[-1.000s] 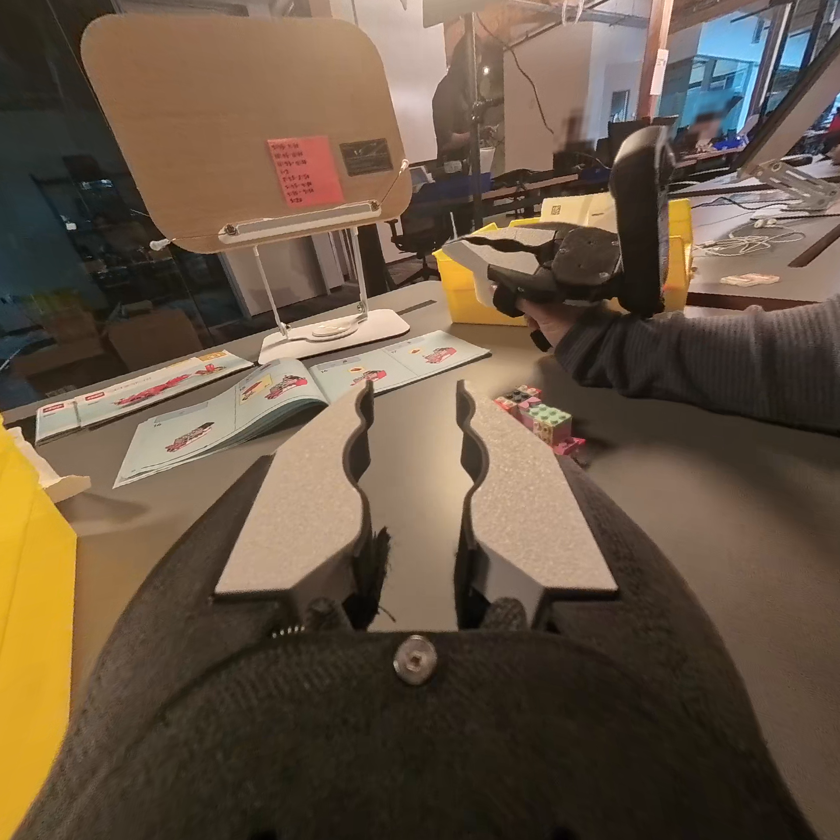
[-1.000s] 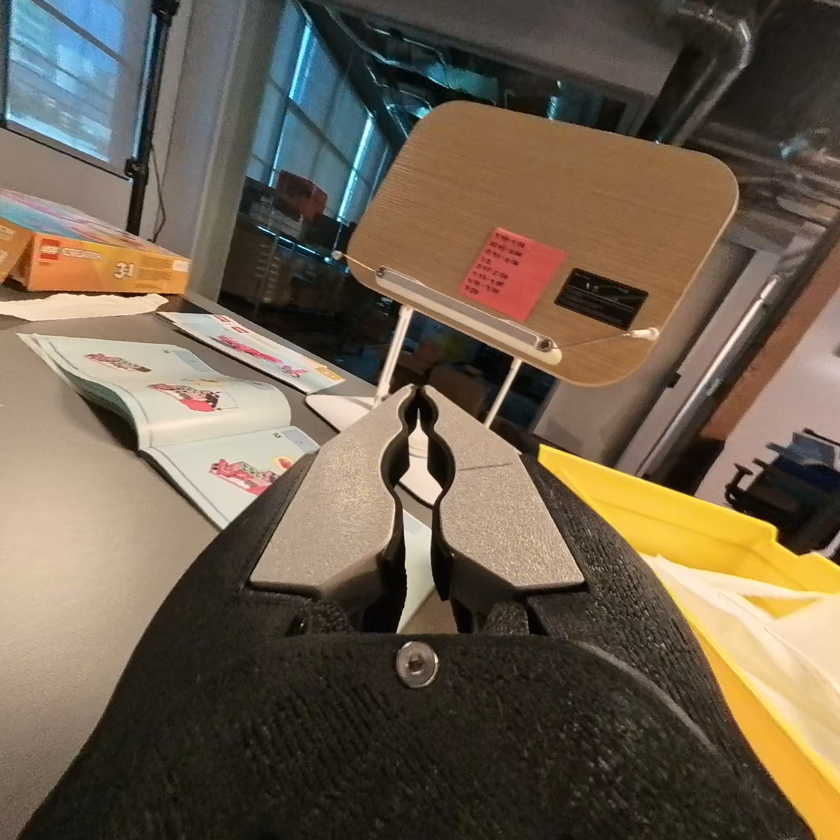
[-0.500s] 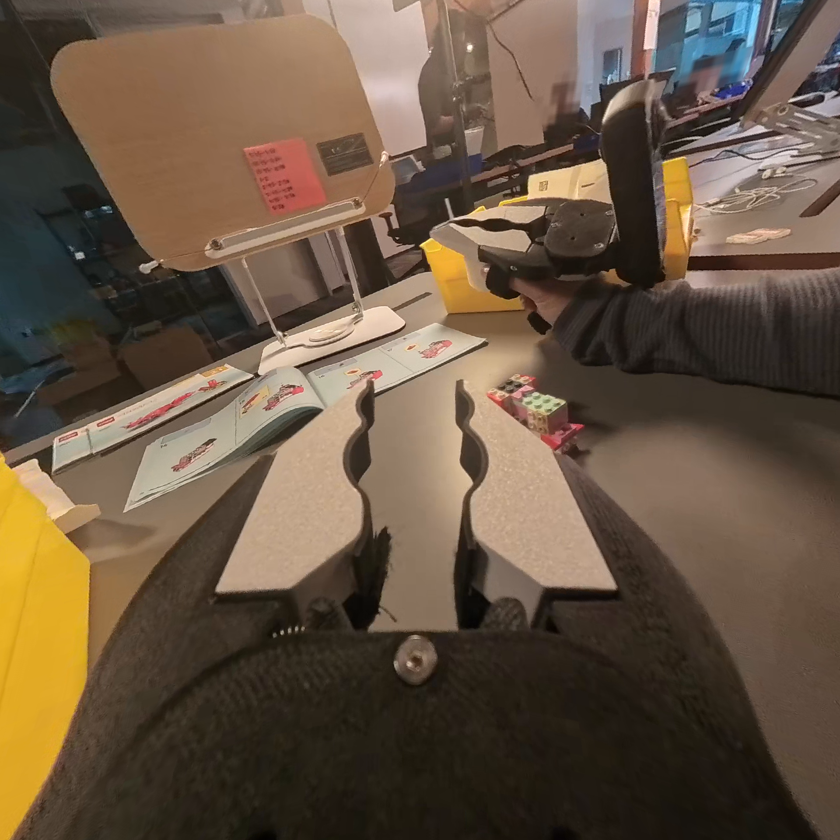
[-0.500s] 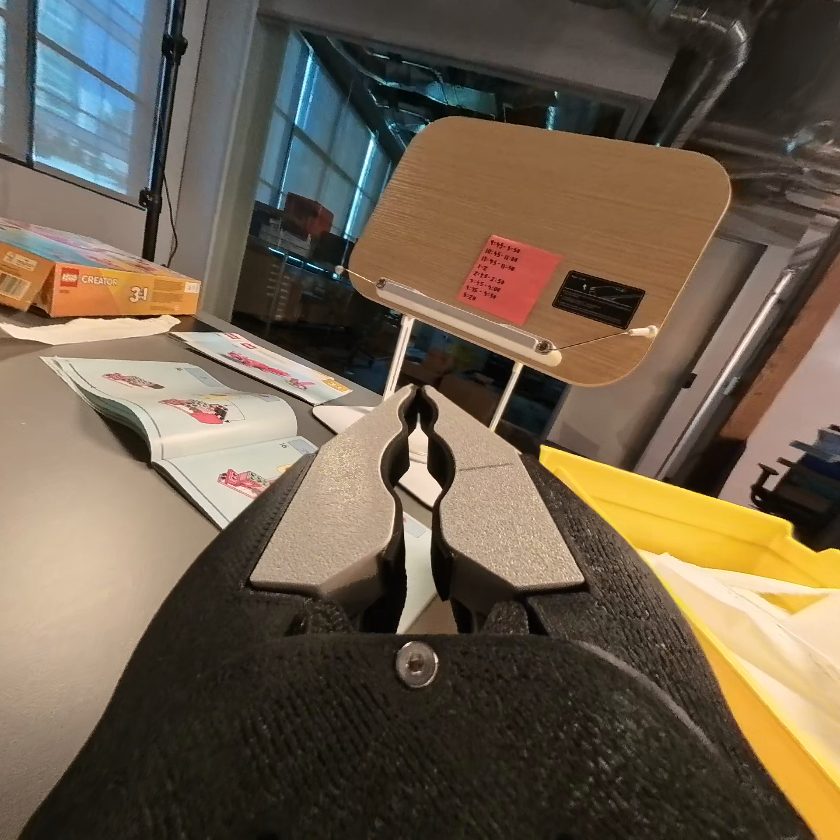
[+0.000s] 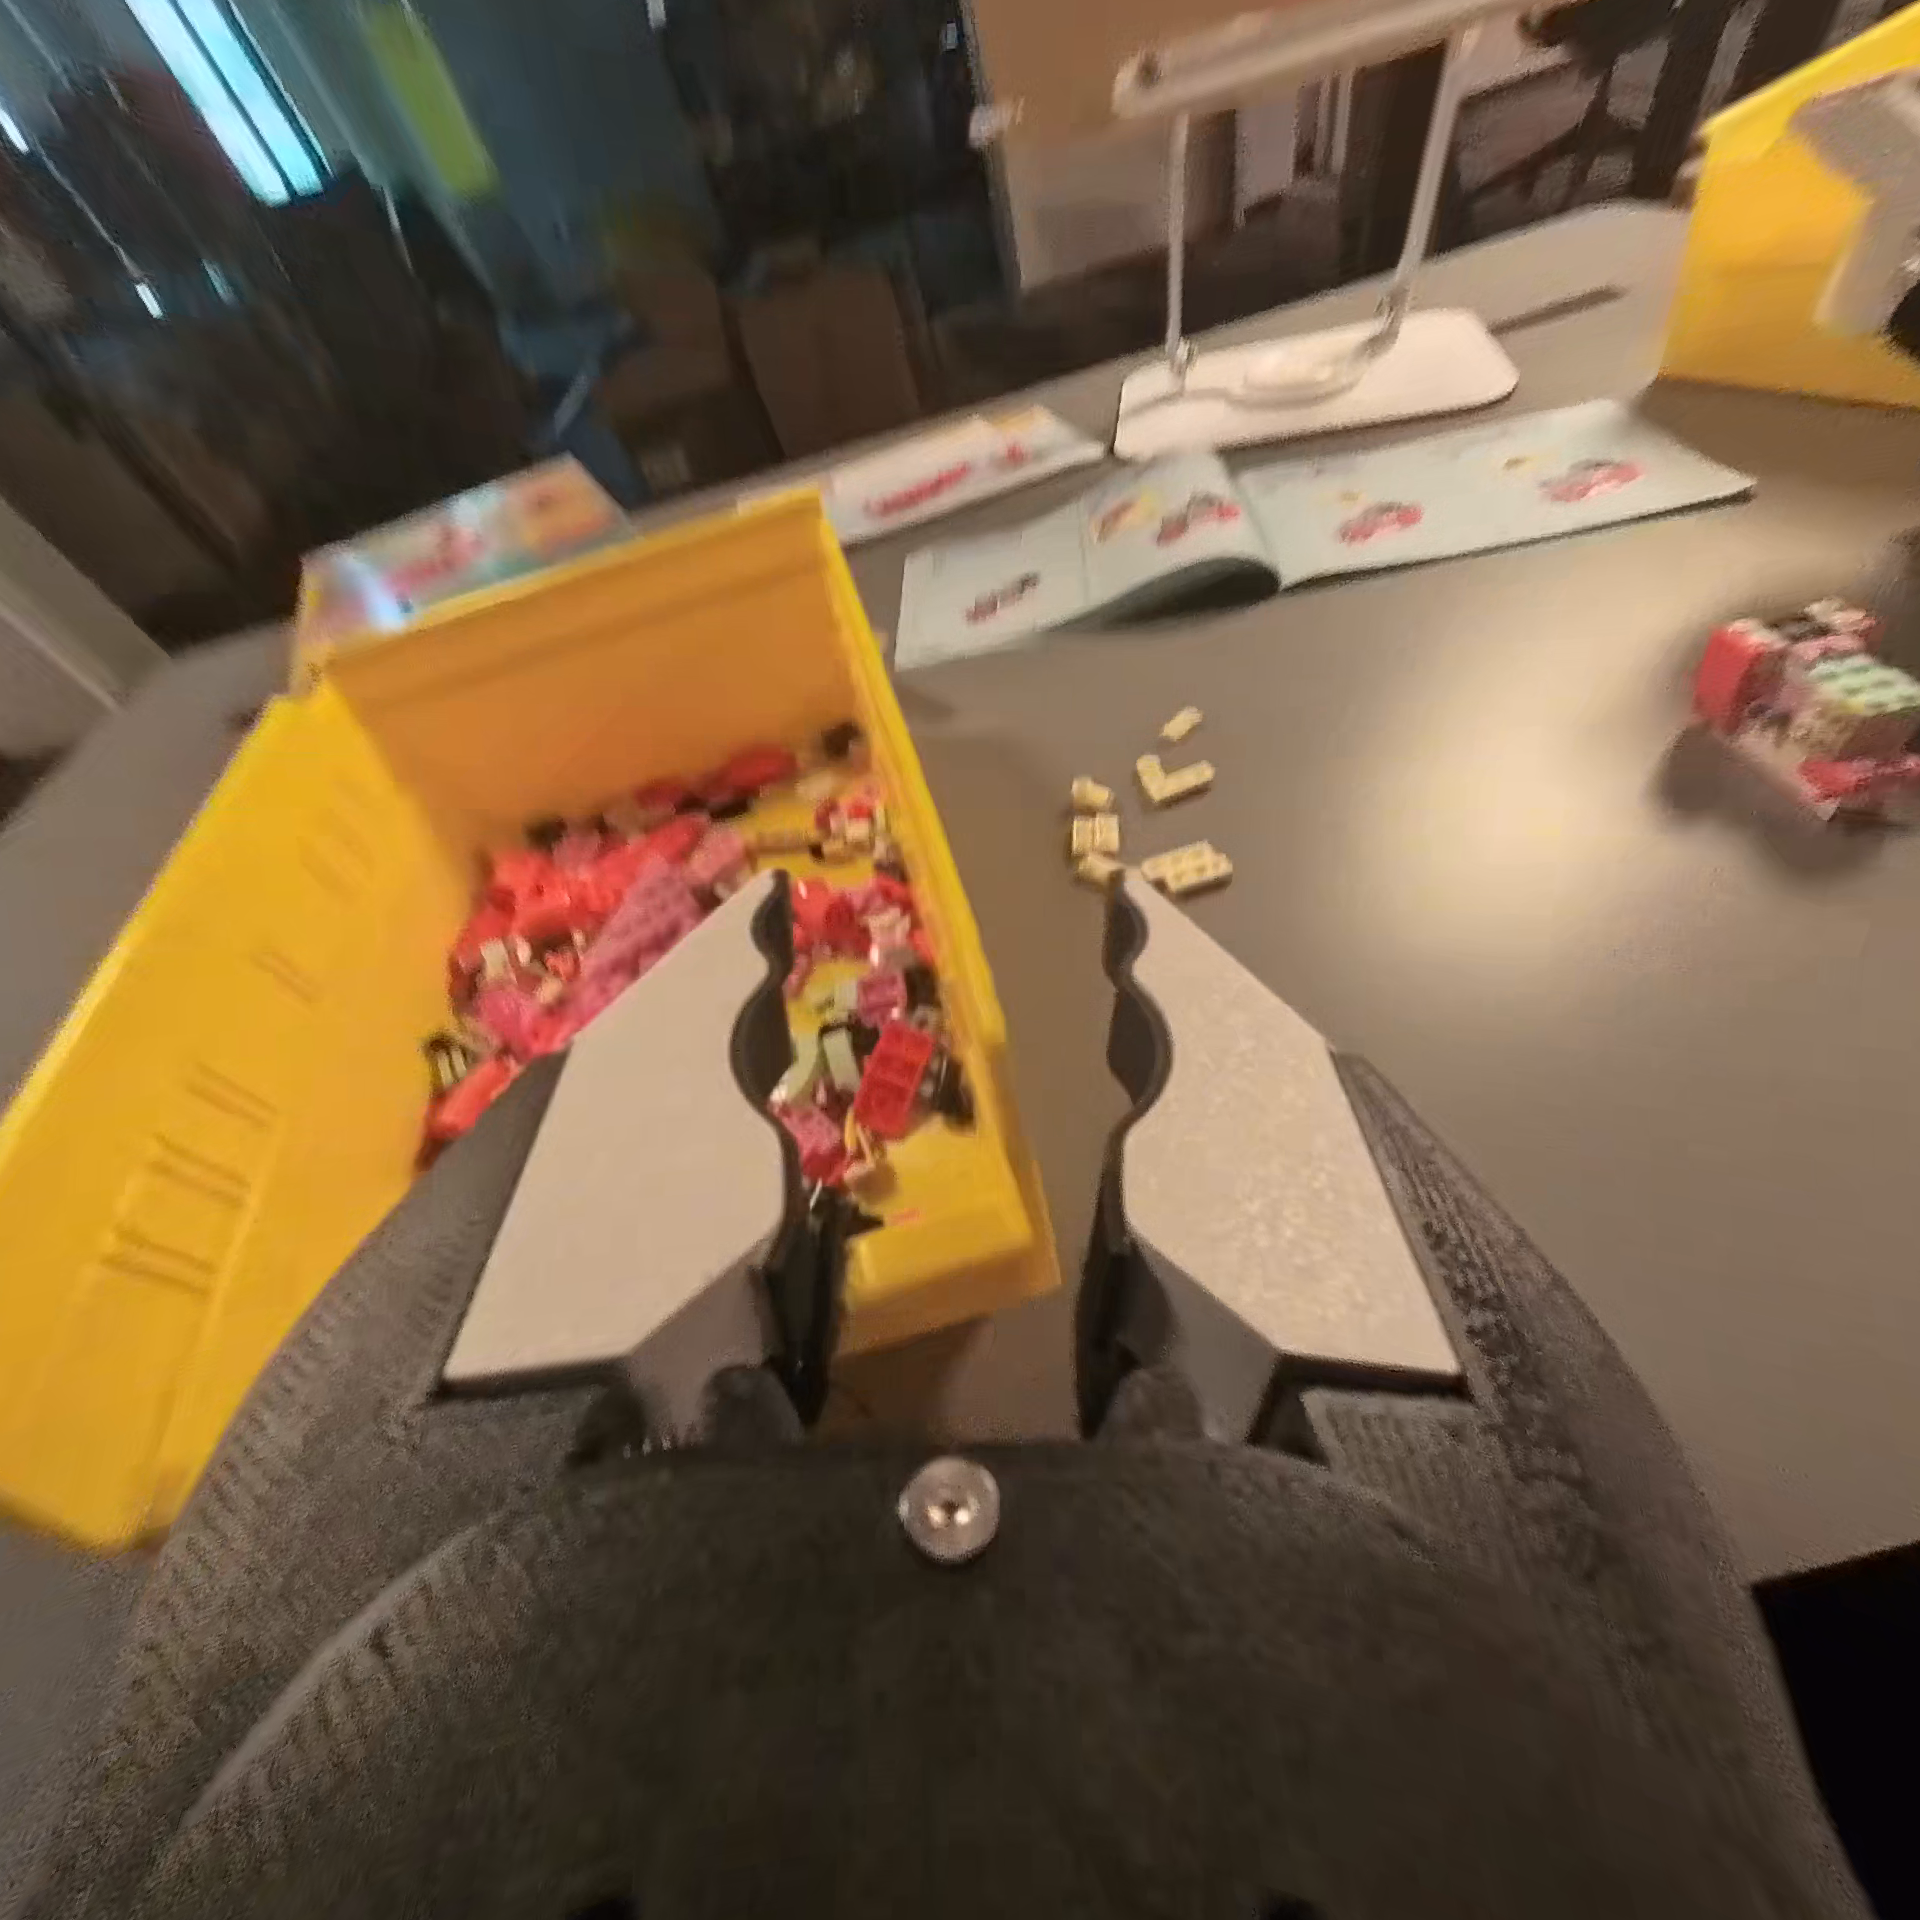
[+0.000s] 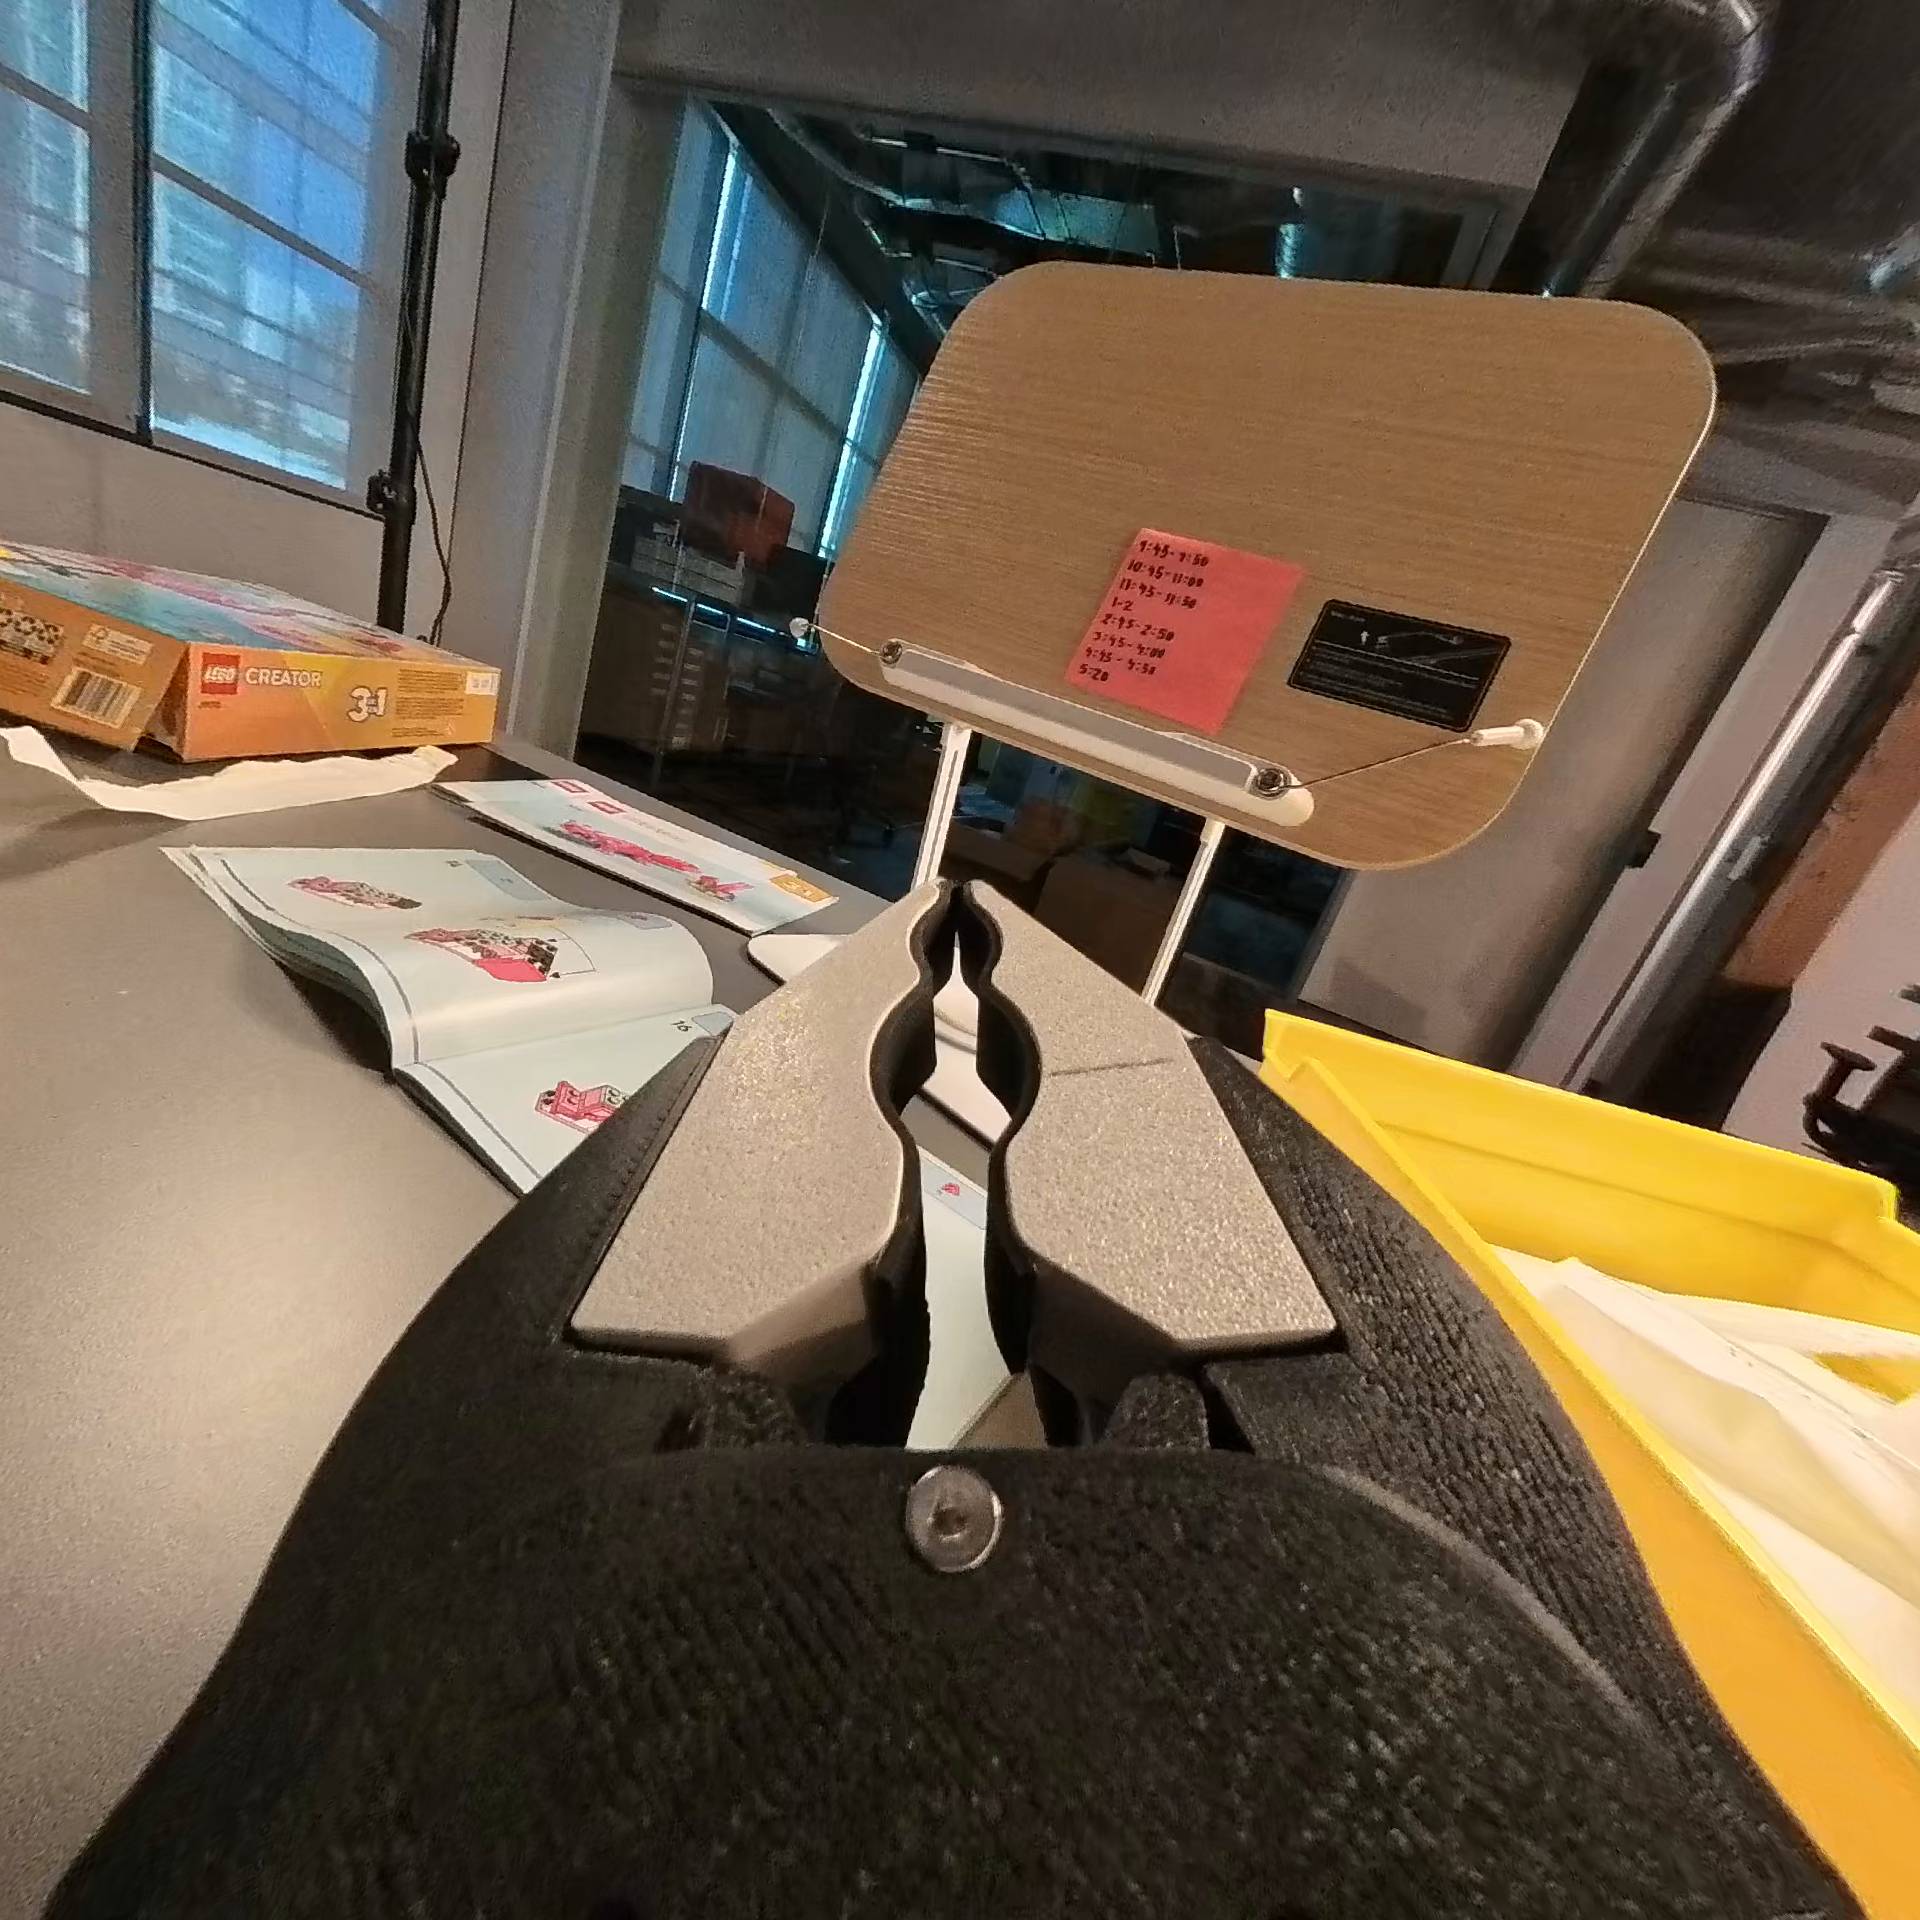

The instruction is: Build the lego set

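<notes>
Left gripper (image 5: 940, 894), jaws spread and empty, straddles the yellow bin (image 5: 940, 935) wall and risks snagging it; right gripper (image 6: 956, 894), jaws closed on nothing.

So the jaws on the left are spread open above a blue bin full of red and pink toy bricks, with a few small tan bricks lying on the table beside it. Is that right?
Not quite: the bin is yellow, not blue, as the left wrist view shows. The rest holds: the left gripper is spread open above its red and pink bricks, and small tan bricks lie on the table beside it.
</notes>
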Demonstrator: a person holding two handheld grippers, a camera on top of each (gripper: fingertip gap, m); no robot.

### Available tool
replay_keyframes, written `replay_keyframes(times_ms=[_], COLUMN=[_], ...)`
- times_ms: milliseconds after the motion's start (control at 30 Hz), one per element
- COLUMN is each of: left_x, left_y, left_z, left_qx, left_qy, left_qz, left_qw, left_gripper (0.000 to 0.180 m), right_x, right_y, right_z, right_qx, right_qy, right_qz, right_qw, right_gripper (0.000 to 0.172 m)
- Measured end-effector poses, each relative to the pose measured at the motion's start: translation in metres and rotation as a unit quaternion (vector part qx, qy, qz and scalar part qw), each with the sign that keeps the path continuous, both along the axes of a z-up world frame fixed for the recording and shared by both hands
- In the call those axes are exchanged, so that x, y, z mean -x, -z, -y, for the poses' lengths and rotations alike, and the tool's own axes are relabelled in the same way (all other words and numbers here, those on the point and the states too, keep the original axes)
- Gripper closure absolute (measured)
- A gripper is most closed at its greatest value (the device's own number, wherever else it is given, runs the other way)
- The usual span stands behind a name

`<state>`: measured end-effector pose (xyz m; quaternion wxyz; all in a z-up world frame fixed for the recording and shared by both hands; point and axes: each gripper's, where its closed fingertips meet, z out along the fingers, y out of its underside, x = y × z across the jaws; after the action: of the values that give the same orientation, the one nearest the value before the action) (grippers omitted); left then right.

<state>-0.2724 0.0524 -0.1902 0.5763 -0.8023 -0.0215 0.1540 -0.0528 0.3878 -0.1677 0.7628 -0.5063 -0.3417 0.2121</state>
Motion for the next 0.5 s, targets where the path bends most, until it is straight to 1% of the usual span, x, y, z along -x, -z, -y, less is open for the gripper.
replay_keyframes(times_ms=[67,100,133,200,333,500], left_x=[0.006,0.007,0.005,-0.001,0.001,-0.011], left_y=[0.016,0.022,0.026,0.03,0.03,0.031], left_z=[0.002,0.003,0.003,0.002,0.002,0.004], left_qx=[0.043,0.059,0.07,0.075,0.093,0.097], left_qy=[-0.005,-0.004,0.003,0.015,-0.002,0.005], left_qz=[0.019,0.019,0.017,0.011,-0.032,-0.014], left_qw=[0.999,0.998,0.997,0.997,0.995,0.995], left_gripper=[0.132,0.141,0.154,0.172,0.175,0.176], right_x=[0.0,-0.001,-0.001,0.0,0.0,0.0], right_y=[0.0,0.0,0.0,0.001,0.001,0.002], right_z=[0.0,0.001,0.001,0.001,0.0,-0.001], right_qx=[0.001,0.002,0.003,0.004,0.006,0.008], right_qy=[-0.001,-0.001,-0.002,-0.002,-0.001,-0.001], right_qz=[-0.001,-0.002,-0.002,-0.001,0.0,0.002], right_qw=[1.0,1.0,1.0,1.0,1.0,1.0], right_gripper=[0.172,0.172,0.172,0.172,0.172,0.172])
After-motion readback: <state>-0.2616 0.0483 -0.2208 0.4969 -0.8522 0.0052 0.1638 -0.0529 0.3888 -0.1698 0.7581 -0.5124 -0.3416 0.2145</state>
